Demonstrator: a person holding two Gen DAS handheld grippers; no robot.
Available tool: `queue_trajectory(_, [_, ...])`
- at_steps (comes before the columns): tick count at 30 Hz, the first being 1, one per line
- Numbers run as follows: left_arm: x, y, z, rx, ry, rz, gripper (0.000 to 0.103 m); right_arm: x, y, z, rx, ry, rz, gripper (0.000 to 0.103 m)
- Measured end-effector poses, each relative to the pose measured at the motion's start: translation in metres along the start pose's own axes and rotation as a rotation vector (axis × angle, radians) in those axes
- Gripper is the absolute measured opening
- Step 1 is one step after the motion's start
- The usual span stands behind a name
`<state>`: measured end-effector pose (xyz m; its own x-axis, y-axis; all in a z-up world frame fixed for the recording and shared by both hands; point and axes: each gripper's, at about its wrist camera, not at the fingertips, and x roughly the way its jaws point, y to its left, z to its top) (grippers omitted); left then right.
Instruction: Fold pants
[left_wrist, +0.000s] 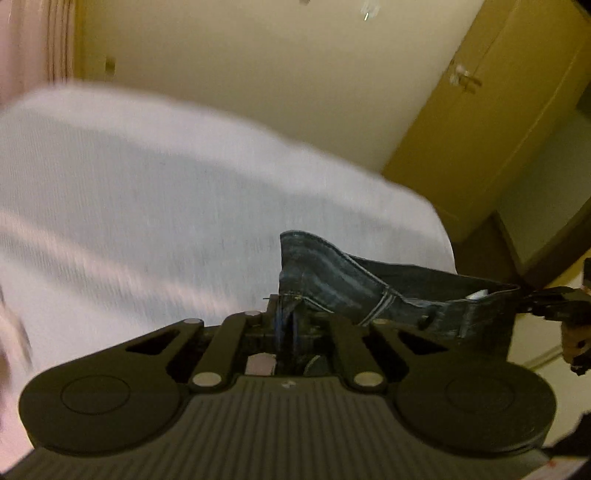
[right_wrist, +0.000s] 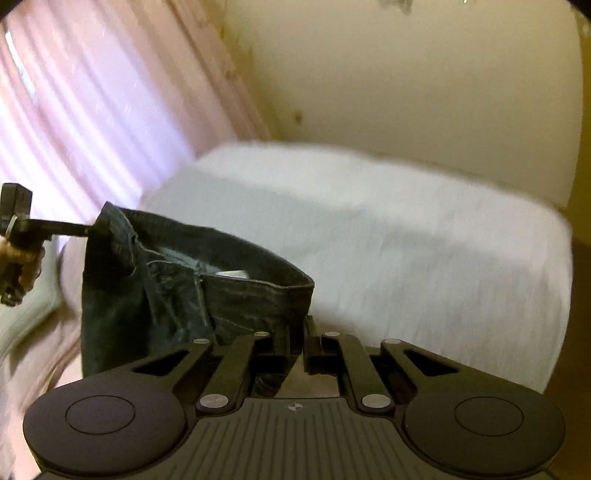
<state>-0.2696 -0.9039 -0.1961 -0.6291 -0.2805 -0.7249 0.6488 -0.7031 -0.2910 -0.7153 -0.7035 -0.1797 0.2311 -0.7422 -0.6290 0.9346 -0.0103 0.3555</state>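
**Jeans held up over the bed by both grippers**

At the left hangs a pink curtain (right_wrist: 92, 110), with the white bed (right_wrist: 406, 240) spreading beside it under a cream wall (right_wrist: 406, 74). A wooden cupboard (left_wrist: 491, 122) stands at the right. The jeans (right_wrist: 177, 295) hang in the air in front of the bed (blocking part of its near edge). The left gripper (left_wrist: 287, 314) is pressed together, pinching one end of the waistband. The right gripper (right_wrist: 297, 343) pinches the other end, its fingers likewise squeezed onto denim.
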Motion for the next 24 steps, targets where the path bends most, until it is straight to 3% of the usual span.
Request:
queue_trajectory(2, [0.023,0.0,0.036,0.014,-0.032,0.044,0.005,0.03,-0.008,0.009,-0.016,0.008,-0.052,0.006])
queue_trajectory(4, [0.053,0.003,0.055,-0.005,-0.041,0.143,0.016,0.054,-0.013,0.011,-0.042,0.039,-0.119,0.021])
queue_trajectory(5, [0.068,0.006,0.059,-0.031,-0.017,0.191,0.021,0.058,-0.014,0.009,-0.048,0.046,-0.123,0.024])
queue_trajectory(9, [0.069,0.005,0.029,-0.087,-0.025,0.231,0.028,0.064,-0.011,-0.018,-0.09,0.107,-0.076,0.036])
queue_trajectory(12, [0.043,0.002,-0.025,-0.117,0.016,0.285,0.031,0.073,0.001,-0.051,-0.082,0.201,-0.028,0.039])
queue_trajectory(17, [-0.035,-0.004,-0.153,-0.286,0.06,0.435,0.044,0.085,0.057,-0.114,-0.143,0.373,0.08,0.04])
queue_trajectory(22, [-0.141,-0.015,-0.289,-0.471,0.112,0.575,0.051,0.085,0.128,-0.167,-0.241,0.449,0.189,0.046])
queue_trajectory(24, [-0.178,-0.029,-0.341,-0.489,0.123,0.637,0.055,0.079,0.154,-0.188,-0.271,0.464,0.209,0.047])
